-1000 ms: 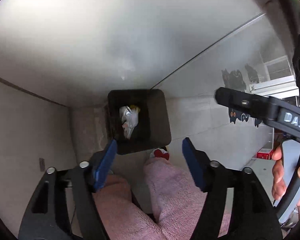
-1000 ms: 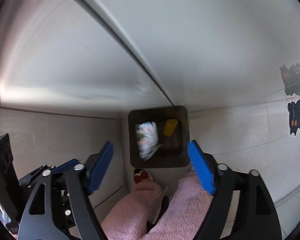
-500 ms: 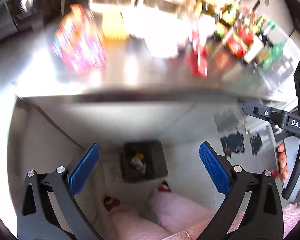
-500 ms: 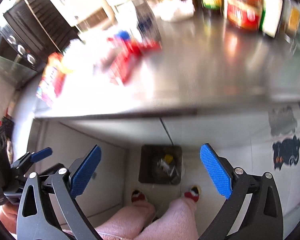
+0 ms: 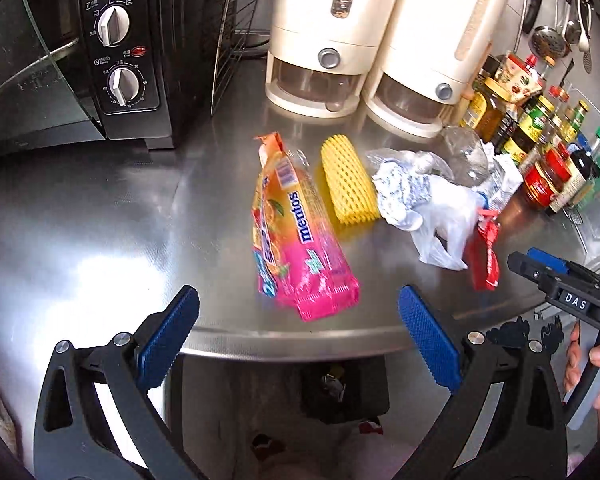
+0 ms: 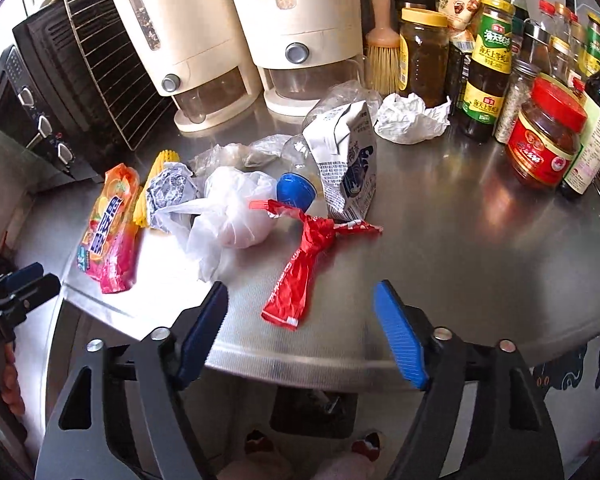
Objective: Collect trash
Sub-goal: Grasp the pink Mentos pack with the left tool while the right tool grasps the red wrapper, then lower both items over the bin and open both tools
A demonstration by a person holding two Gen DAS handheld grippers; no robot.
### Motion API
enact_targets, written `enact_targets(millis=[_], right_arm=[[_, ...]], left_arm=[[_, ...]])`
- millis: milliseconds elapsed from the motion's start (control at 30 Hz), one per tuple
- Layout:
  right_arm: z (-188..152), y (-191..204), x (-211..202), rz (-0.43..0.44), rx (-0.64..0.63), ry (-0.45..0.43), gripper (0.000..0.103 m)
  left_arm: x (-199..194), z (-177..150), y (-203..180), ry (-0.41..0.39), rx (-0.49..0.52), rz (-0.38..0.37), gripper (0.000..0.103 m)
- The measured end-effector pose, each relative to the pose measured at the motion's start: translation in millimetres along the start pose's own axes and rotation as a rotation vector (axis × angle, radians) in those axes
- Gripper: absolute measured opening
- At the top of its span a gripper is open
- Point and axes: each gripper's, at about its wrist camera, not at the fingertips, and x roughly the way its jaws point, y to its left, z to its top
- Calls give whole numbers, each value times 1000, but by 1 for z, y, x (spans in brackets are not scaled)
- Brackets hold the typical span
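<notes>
Both claws have risen from the black floor bin [image 5: 342,396] to the steel bench [image 6: 480,240]; left claw [image 5: 298,338] wide, empty, right claw [image 6: 300,332] closing, empty; two cream dispensers [image 5: 328,36], one red wrapper [image 6: 300,276]

- Below the steel counter's [image 5: 100,216] front edge, behind the left gripper's [image 5: 296,340] tips: dark trash bin [image 5: 344,396], rim partly hidden, contents too small to name.
- Same trash bin [image 6: 312,408] between the right gripper's [image 6: 300,332] arms, top cut by the counter lip.
- Far left of the right tongs: hand [image 6: 8,384] cropped by the frame edge.
- Beyond the right tips: clear bottle [image 6: 296,152] mostly covered by the milk carton [image 6: 348,160]; only its blue cap [image 6: 296,192] plain.
- Left of the left tongs: oven [image 5: 100,52] cut off at the edge.
</notes>
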Motion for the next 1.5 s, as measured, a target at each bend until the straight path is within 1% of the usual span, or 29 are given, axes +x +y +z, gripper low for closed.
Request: enact_targets(millis=[33, 167, 267, 367, 433, 500, 600, 667, 733, 767, 800, 833, 867, 900, 1000, 1167, 1367, 1500], right_arm=[[2, -1, 6, -6, 7, 9, 59], [8, -6, 24, -29, 35, 36, 51], [12, -6, 31, -47, 35, 47, 46], [13, -7, 37, -48, 42, 57, 45], [13, -8, 42, -43, 48, 66, 44], [12, -8, 42, -39, 47, 56, 42], [12, -6, 43, -64, 20, 49, 31], [12, -5, 43, -80, -3, 48, 17], [10, -6, 42, -79, -9, 47, 15], [9, -6, 41, -76, -11, 47, 11], [8, -7, 40, -70, -9, 47, 11], [7, -8, 39, -63, -4, 49, 11], [6, -9, 38, -57, 1, 51, 11], [4, -10, 36, -52, 3, 51, 11], [0, -12, 31, -48, 1, 52, 11], [-8, -15, 16, -23, 12, 40, 11], [-22, -9, -13, 20, -23, 20, 10], [-37, -4, -32, 51, -48, 13, 10]], left_arm=[[6, 5, 3, 3, -3, -1, 94], [31, 19, 13, 30, -10, 5, 92], [47, 23, 16, 52, -4, 20, 91], [62, 26, 17, 75, -2, 14, 89], [71, 26, 17, 98, 4, 17, 85], [77, 25, 15, 113, 12, 16, 84], [81, 24, 9, 101, 52, 46, 83], [80, 23, 5, 86, 73, 60, 72], [78, 24, 2, 73, 85, 73, 48], [78, 24, 0, 68, 88, 76, 42], [78, 24, -1, 65, 93, 81, 33], [78, 24, -2, 63, 101, 90, 21], [78, 24, -2, 62, 105, 98, 13], [78, 24, -2, 66, 96, 95, 0], [75, 20, -1, 68, 67, 50, 0], [63, 10, -7, 65, 48, 25, 0], [21, -7, -25, 26, 78, 27, 0], [-9, -26, -41, 11, 92, 21, 0]])
